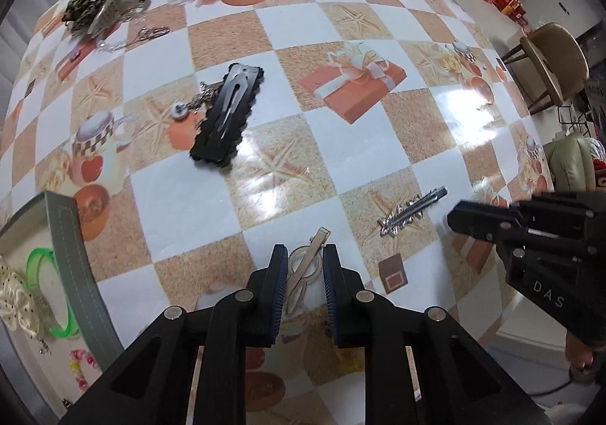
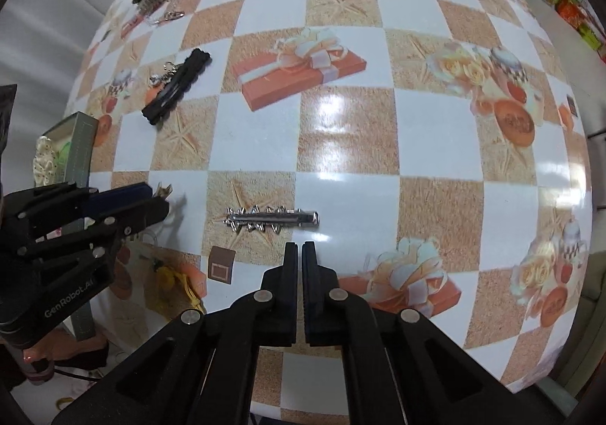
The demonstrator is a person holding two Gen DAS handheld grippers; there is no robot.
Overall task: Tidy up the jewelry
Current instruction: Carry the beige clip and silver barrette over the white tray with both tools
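1. Our left gripper (image 1: 303, 258) is narrowed around a silver hair clip (image 1: 307, 266), at 6 o'clock.
2. Our right gripper (image 2: 301, 254) is shut, empty; the spiky silver clip (image 2: 270, 219) lies on the bench (image 2: 378, 160) at its 12 o'clock.

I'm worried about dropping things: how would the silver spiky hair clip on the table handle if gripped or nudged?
The silver hair clip looks like thin metal, so probably stiff and light. Its shiny finish and the glossy tablecloth suggest it would slide if nudged rather than roll, since it lies flat. The small spikes along its sides might give fingers some bite.
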